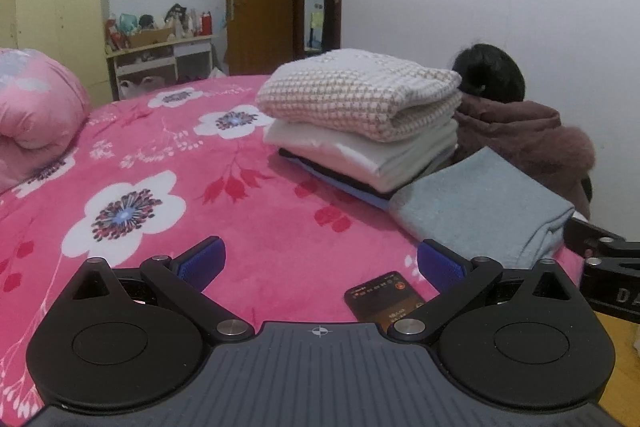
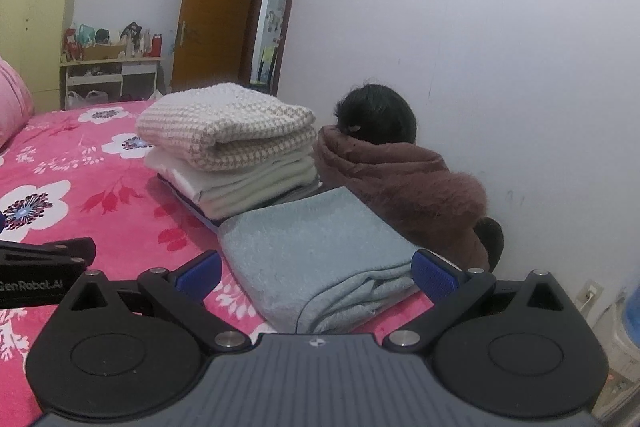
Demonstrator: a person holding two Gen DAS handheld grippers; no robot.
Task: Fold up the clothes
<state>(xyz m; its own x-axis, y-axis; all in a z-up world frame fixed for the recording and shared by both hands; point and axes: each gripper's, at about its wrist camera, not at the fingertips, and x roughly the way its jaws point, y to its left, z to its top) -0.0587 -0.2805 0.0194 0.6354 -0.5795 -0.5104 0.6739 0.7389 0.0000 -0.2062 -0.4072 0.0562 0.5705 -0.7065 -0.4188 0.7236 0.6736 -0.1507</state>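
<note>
Two grippers hover over a pink floral bed point(image 1: 168, 155) where a stack of folded garments point(image 1: 360, 131) sits near the far edge, a folded pale blue garment point(image 2: 320, 251) just beside it — no loose clothing shows. The left gripper point(image 1: 320, 263) and right gripper point(image 2: 316, 273) both stand spread wide, holding nothing; a phone point(image 1: 384, 299) lies below.

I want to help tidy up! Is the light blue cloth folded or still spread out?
Folded. The light blue cloth lies on the bed as a neat rectangle, with stacked layers showing at its near edge, beside the clothes pile.
</note>
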